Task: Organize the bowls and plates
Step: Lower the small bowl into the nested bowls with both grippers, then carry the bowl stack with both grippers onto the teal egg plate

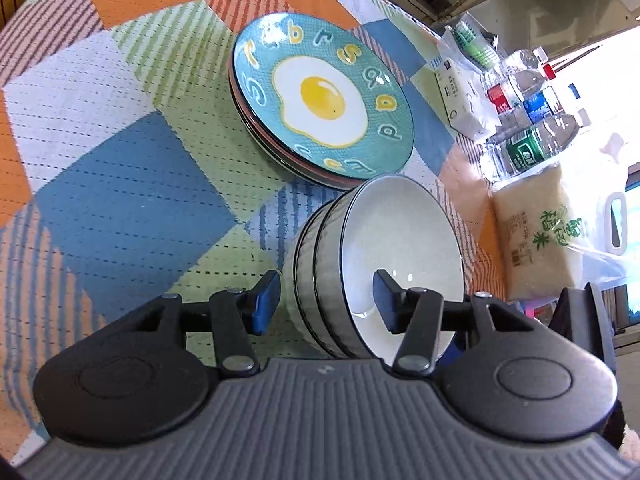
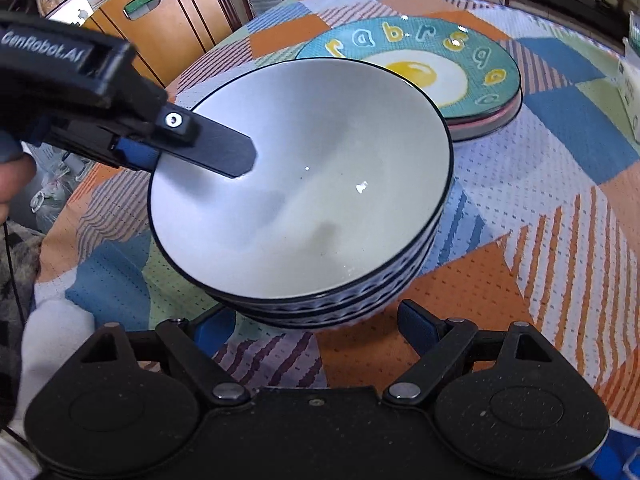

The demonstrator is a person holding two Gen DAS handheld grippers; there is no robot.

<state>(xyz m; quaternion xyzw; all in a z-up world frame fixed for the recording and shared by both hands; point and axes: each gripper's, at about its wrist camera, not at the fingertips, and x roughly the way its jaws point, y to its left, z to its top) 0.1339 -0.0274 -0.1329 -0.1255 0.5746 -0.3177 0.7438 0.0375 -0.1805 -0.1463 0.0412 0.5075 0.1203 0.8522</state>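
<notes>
Three bowls sit nested in one stack on the patchwork tablecloth, just beside a pile of plates whose top one shows a fried egg. The left gripper straddles the stack's rim, one finger inside the top bowl and one outside, but the pads do not press on the wall, so it is released. The right gripper hangs near the stack's side with its jaws wide and nothing between them. The bowls look like glazed ceramic: stiff, rather heavy as a stack, smooth and probably slippery, and easy to chip. A pinch on the rim wall seems the only good hold, and lifting all three by one rim would likely tilt them.
</notes>
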